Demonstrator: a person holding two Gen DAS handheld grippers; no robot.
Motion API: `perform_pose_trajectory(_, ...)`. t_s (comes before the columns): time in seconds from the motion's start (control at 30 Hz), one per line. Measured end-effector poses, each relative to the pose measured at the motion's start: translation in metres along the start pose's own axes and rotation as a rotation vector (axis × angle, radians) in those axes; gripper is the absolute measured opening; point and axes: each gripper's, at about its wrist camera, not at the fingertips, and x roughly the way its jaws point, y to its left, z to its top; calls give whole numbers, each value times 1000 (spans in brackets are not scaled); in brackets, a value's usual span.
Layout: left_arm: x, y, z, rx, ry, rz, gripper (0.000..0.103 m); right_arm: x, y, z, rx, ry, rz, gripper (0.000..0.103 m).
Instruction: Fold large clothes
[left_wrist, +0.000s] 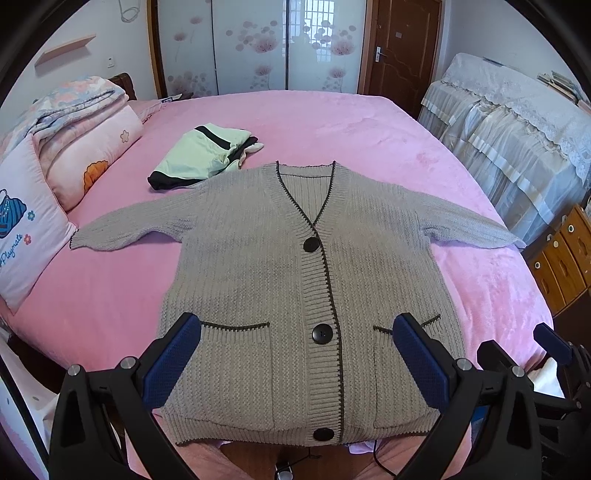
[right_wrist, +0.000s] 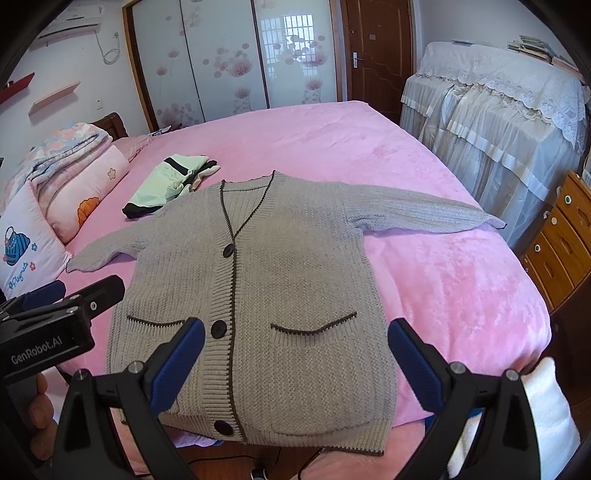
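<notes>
We have a grey knitted cardigan spread flat, front up and buttoned, on the pink bed, its hem at the near edge of the bed and slightly overhanging it, its collar pointing toward the far edge. Both sleeves lie stretched out sideways, the left one toward the pillows at the left edge, the right one reaching to the right edge of the bed.

Our left gripper hangs above the hem with its jaws spread wide, holding nothing; our right gripper does the same over the right pocket, also released and empty.

We judge the knit to be thick, soft and floppy, fairly heavy for a garment, and stretchy: it should sag and drag if lifted by one point. The ribbed texture should grip well on the blue pads, so slipping seems unlikely. We would pinch a sleeve at its cuff and at the shoulder seam, or take the hem corners with both grippers together, lifting low to avoid pulling the body askew. A folded green garment lies near the collar, toward the far left.
</notes>
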Motion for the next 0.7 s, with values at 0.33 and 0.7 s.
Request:
perform_pose_trajectory(0.33,-4,-1,-2,9,-38,-8,103,0,2,-2,1,2,3,100)
perform_pose_trajectory(0.7,-9,-3,0,-6,-96,-19,103,5,0,-3,2,14,7,100)
